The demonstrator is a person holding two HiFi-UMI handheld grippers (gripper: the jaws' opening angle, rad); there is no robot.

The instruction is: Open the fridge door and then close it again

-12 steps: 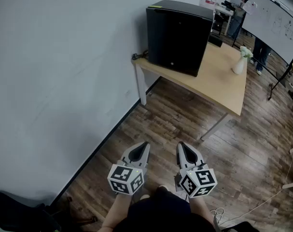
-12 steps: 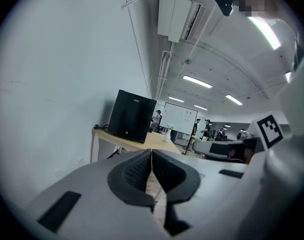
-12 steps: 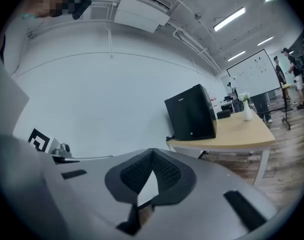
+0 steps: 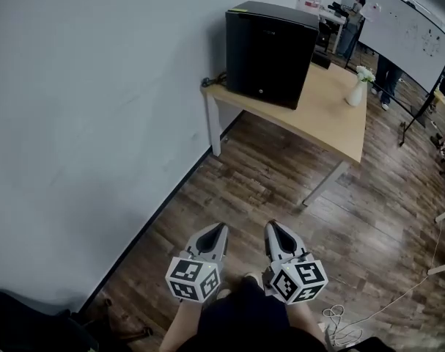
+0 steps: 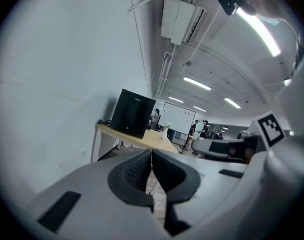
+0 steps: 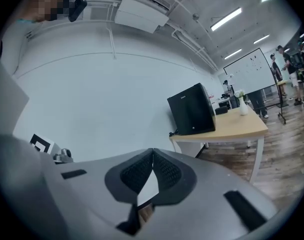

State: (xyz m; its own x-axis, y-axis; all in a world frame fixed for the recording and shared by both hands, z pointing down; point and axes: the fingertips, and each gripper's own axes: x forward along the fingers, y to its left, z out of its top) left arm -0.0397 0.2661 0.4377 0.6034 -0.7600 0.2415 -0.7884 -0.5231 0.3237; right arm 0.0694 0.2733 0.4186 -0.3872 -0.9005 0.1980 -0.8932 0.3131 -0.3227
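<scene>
A small black fridge point(image 4: 271, 52) stands with its door closed at the wall end of a light wooden table point(image 4: 332, 127). It also shows far ahead as the black fridge point(image 5: 132, 113) in the left gripper view and the black fridge point(image 6: 192, 109) in the right gripper view. My left gripper point(image 4: 221, 227) and right gripper point(image 4: 270, 226) are held side by side near my body, well short of the table. Both are shut with nothing between their jaws.
A white vase point(image 4: 355, 92) with flowers stands on the table's far right side. A white wall point(image 4: 90, 123) runs along the left. Wood-plank floor point(image 4: 266, 189) lies between me and the table. People stand by a whiteboard point(image 4: 413, 31) beyond; a white cable point(image 4: 339, 328) lies at lower right.
The view has shifted slightly; the table and fridge sit a little differently in frame. Both grippers stay shut and side by side.
</scene>
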